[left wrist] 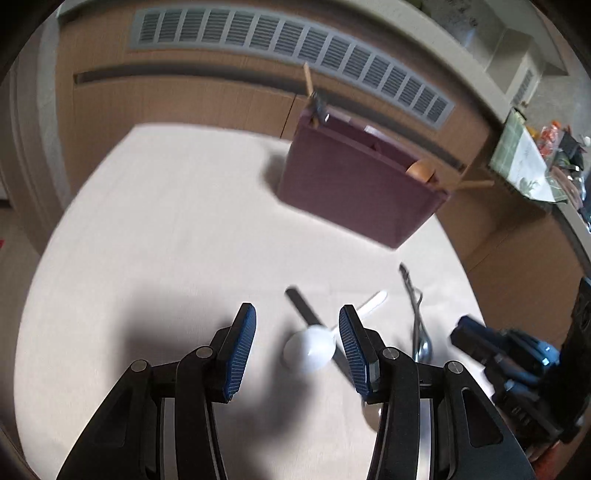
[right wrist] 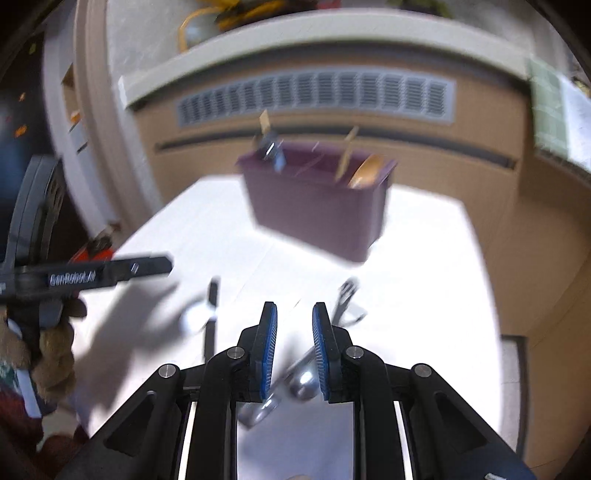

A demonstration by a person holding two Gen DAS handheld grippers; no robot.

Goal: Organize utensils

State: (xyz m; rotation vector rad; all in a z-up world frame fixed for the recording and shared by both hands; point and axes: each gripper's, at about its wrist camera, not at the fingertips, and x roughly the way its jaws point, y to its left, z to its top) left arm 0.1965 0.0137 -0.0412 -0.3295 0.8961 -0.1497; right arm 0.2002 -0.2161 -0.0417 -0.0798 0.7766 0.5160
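White plastic spoon lies between gaping left tongs; right tongs parted, empty.

Pale table in foreground, brightly lit. Behind it, tan wood cabinet with grey vent grille and dark horizontal slot. Cream counter ledge above. Cluttered counter at right.

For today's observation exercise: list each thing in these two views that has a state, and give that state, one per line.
left gripper: open, empty, above white spoon
right gripper: open, empty
white spoon: lying on table, across black-handled utensil
black-handled utensil: lying flat
metal spoon: lying flat
purple caddy: upright, holding wooden utensils
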